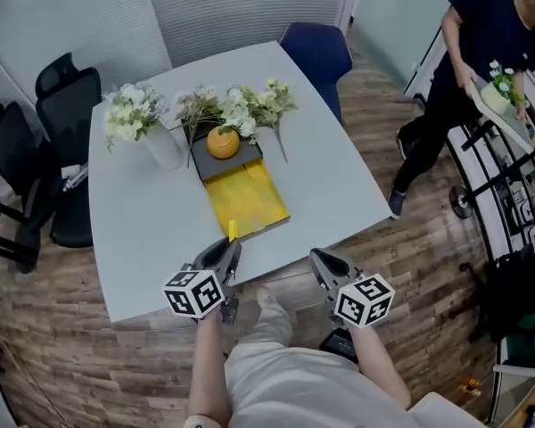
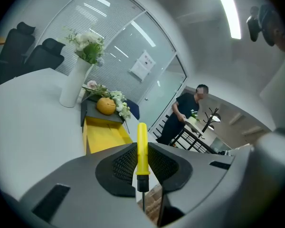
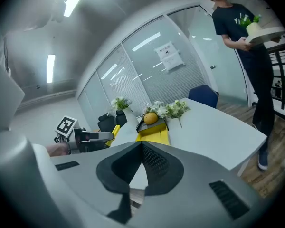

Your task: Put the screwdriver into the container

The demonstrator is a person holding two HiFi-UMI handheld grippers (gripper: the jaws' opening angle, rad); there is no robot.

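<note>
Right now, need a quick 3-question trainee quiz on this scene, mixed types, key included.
1. True or false: the right tongs are shut with nothing between them.
2. The screwdriver is clamped in: A) the right tongs B) the left tongs C) neither.
3. Fill in: the container is ___ in colour.
Key: 1 true; 2 B; 3 yellow.

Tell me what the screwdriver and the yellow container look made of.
Screwdriver: handle looks like smooth yellow plastic, evenly coloured with a soft sheen; black collar below, then a thin shaft, probably metal.
Container: flat matte yellow surface with a dark grey section, perhaps plastic or coated board; cannot tell which.
</note>
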